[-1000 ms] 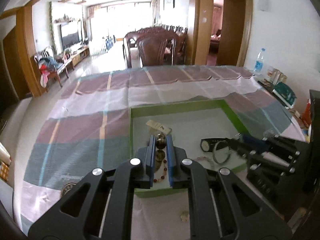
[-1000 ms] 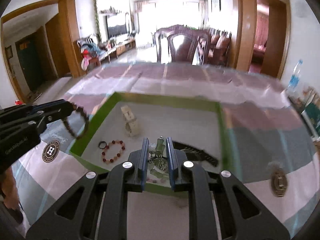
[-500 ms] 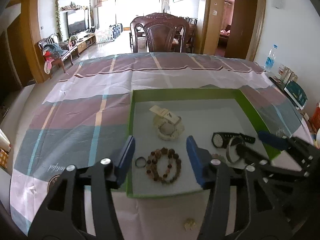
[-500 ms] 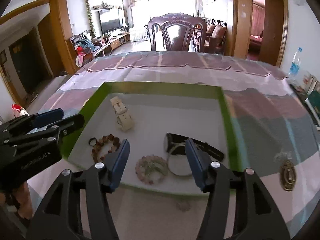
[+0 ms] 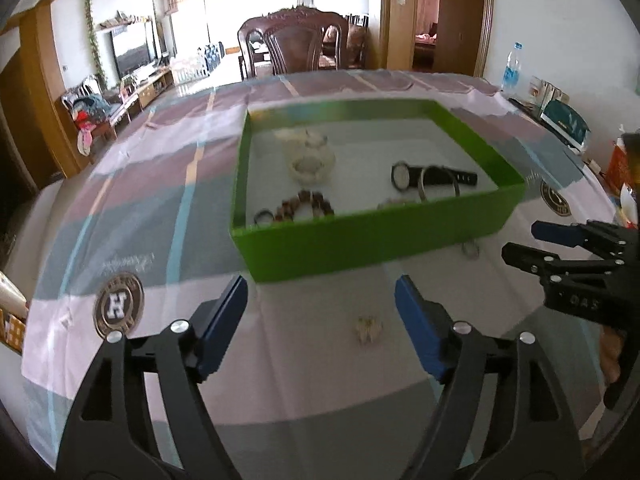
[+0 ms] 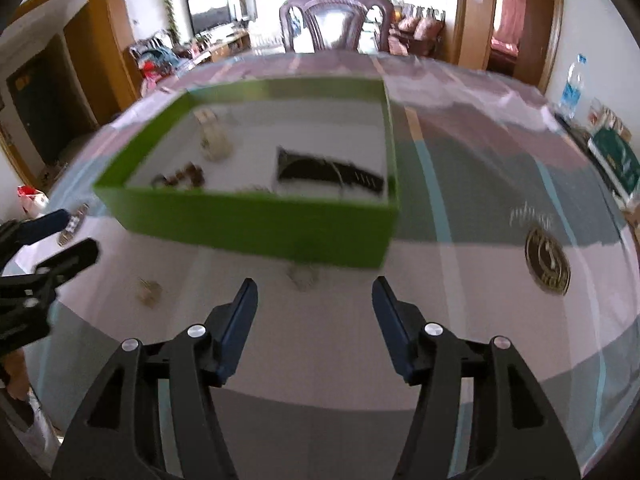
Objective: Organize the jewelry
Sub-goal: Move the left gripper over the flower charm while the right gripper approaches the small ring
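– What's around you?

– A living-dining room, and a table under a checked tablecloth [image 5: 132,200]. On it sits a green box [image 5: 360,236], and most of the jewelry lies in it: a white watch [image 5: 310,160] toward the back, a black watch [image 5: 430,176] at the right, a metal bangle [image 5: 420,190] leaning over its strap, a brown bead bracelet [image 5: 306,204] and a small dark ring [image 5: 263,216] near the front wall.

– And your grippers?

– Both empty. My left gripper [image 5: 320,312] is opening, with nothing between its blue pads. My right gripper [image 6: 314,308] stands spread, also holding nothing.

– So which step is this?

– As I judge it, I am between pieces and lining up on what lies outside the box. A small pale earring [image 5: 368,330] lies on the cloth just ahead of my left gripper. A small silvery ring [image 6: 304,274] sits close to the box's front wall, ahead of my right one.

– Next?

– Probably lower each gripper so its pads straddle its piece, pinch low, then lift over the wall. Both are tiny and flat, so aim matters.
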Available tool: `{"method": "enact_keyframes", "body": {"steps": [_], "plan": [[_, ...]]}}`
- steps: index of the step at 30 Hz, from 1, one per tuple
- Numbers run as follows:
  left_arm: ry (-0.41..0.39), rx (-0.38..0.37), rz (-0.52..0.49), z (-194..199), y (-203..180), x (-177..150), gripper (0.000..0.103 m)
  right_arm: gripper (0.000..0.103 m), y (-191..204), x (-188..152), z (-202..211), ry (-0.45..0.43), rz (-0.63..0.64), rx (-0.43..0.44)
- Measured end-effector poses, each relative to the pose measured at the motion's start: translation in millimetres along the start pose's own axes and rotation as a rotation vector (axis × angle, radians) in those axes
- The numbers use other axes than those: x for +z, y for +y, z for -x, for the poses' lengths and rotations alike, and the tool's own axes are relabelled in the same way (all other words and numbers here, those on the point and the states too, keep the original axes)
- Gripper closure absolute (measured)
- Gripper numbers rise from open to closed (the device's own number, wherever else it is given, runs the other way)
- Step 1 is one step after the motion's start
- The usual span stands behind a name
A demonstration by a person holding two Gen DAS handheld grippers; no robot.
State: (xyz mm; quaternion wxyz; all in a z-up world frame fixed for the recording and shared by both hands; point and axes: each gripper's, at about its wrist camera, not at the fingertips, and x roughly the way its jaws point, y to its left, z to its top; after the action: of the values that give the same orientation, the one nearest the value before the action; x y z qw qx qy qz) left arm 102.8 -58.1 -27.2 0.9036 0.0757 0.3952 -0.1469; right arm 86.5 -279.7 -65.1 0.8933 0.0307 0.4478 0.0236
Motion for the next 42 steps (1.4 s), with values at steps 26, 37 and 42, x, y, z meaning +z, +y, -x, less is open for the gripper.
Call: {"method": "enact_keyframes", "body": {"steps": [26,37,42], "plan": [[0.11,-0.037,0.064,-26.7,3.3,-32.9,0.022,0.082,22.4,4.1,-46.0,0.06,0.034,-0.032],[0.131,-0.068,0.07,-38.0,-0.1,-33.2,0.022,0.083,44.0,-25.6,-21.2,0.099,0.138,0.051],[0.144,-0.074,0.061,-48.5,-10.2,-30.5,0.03,0.057,43.7,-34.5,-12.9,0.092,0.127,0.028]]}}
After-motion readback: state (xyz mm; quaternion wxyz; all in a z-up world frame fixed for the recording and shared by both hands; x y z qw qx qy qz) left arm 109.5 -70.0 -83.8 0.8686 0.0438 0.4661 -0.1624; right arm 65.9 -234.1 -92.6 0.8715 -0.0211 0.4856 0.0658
